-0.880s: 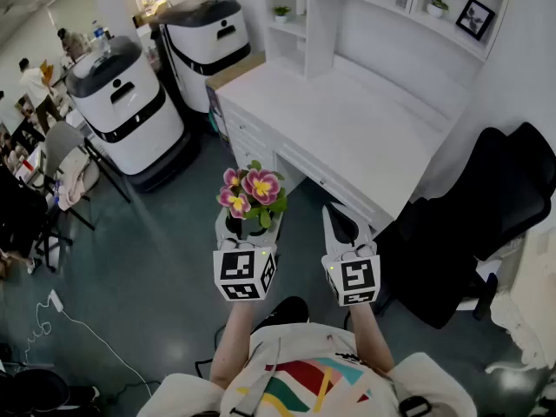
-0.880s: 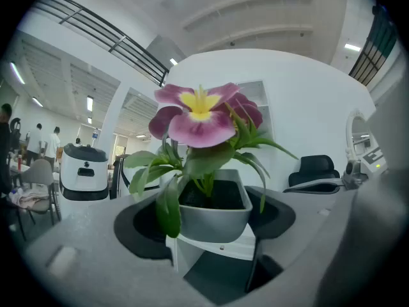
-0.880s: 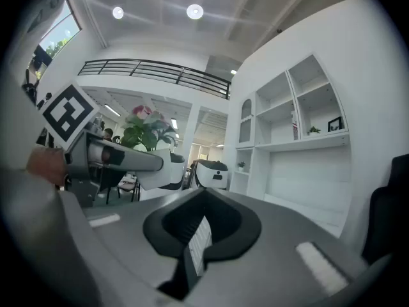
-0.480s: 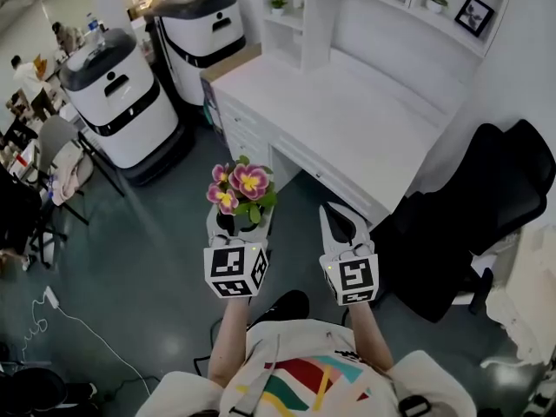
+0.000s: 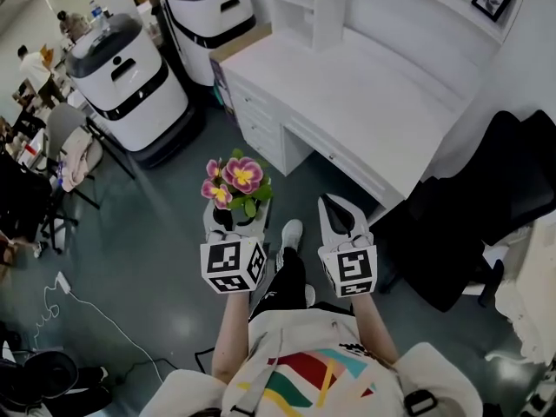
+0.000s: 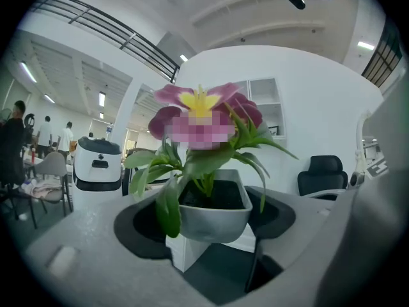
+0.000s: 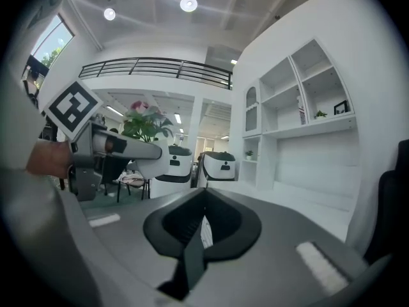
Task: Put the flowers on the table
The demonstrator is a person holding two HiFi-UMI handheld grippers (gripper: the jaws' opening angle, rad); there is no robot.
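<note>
White bench (image 5: 347,102) stands just ahead across the floor (image 5: 165,207). Jaws of the left gripper (image 5: 233,224) clamp the pot (image 6: 211,221) of flowers (image 5: 234,179), held upright in the air, probably so it won't spill; jaws of the right gripper (image 5: 334,205) are closed on nothing, alongside.

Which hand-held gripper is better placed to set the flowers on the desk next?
Left. The left hand-held gripper is clamped on the flower pot, facing the desk. The right hand-held gripper is shut and empty beside it.
</note>
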